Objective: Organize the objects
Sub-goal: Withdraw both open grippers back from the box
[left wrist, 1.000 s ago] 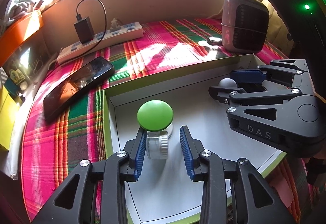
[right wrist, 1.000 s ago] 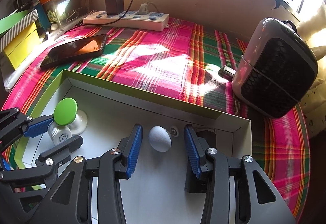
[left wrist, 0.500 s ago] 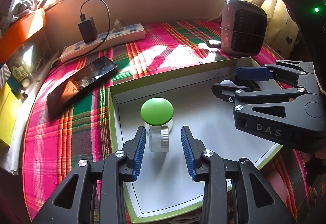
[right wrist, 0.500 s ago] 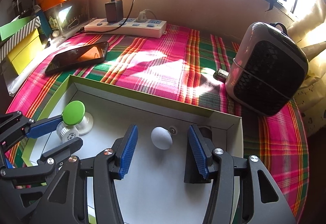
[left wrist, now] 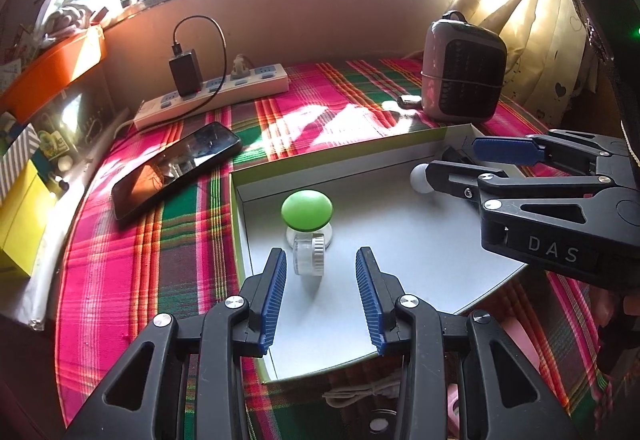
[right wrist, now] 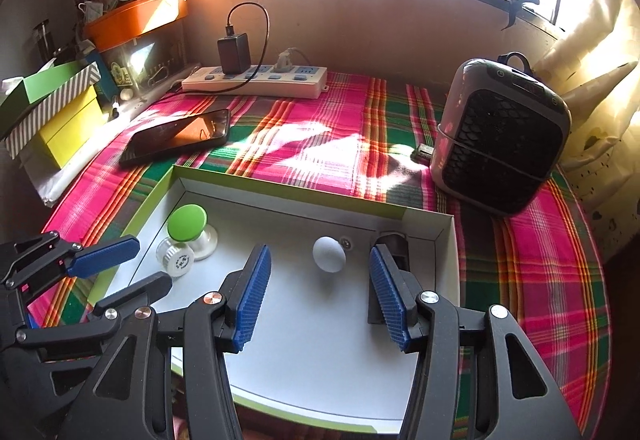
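Left gripper (left wrist: 321, 294): hanging with jaws apart before small jar (left wrist: 307, 255).
Right gripper (right wrist: 320, 292): gaping, empty, facing white egg (right wrist: 329, 254).

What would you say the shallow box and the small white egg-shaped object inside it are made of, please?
The shallow box looks like cardboard: thin folded walls, matte white inside, lime green outside. The white egg-shaped object has a smooth, slightly satin surface with a soft highlight, probably plastic, though ceramic or a real egg cannot be excluded.

Woven plaid cloth (left wrist: 168, 240) – glossy phone (left wrist: 176, 169)
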The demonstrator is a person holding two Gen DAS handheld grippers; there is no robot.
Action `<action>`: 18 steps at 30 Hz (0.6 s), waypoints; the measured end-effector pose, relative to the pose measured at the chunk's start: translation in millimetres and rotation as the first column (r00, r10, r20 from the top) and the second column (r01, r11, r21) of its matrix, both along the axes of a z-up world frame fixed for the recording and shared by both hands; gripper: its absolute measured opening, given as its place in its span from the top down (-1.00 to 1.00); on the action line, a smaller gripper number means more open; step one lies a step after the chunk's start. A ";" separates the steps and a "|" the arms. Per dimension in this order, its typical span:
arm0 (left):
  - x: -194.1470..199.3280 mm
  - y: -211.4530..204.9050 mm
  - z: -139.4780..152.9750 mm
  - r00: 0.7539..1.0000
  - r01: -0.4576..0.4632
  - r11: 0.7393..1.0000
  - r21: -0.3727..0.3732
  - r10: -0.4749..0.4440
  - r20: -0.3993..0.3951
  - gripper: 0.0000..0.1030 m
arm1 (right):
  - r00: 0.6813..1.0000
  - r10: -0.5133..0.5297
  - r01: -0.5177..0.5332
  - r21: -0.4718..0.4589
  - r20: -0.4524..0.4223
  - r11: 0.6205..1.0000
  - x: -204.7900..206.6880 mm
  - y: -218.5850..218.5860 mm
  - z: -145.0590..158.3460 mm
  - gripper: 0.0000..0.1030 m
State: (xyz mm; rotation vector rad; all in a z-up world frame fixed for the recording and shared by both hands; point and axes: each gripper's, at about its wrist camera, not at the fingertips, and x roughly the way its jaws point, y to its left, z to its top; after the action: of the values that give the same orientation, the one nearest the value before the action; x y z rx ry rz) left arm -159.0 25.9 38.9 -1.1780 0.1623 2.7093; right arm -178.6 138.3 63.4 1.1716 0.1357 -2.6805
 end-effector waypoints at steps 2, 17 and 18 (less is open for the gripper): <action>4.1 -0.2 1.4 1.000 0.000 1.000 0.004 0.000 -0.003 0.33 | 1.000 -0.006 0.006 -0.011 -0.005 1.000 5.7 2.3 1.6 -0.03; 32.4 -4.8 8.5 1.000 -0.009 1.000 0.027 0.010 -0.024 0.33 | 1.000 -0.027 0.027 -0.056 -0.012 0.998 41.6 13.3 0.3 -0.03; 34.5 -5.5 8.6 1.000 -0.012 1.000 0.029 0.012 -0.025 0.33 | 1.000 -0.028 0.027 -0.059 -0.013 0.998 43.9 14.5 0.2 -0.03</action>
State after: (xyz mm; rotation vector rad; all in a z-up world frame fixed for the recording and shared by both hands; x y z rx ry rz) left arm -124.5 20.4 47.4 -1.1414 0.1191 2.7279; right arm -134.7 152.9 63.6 1.1465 0.0425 -2.6971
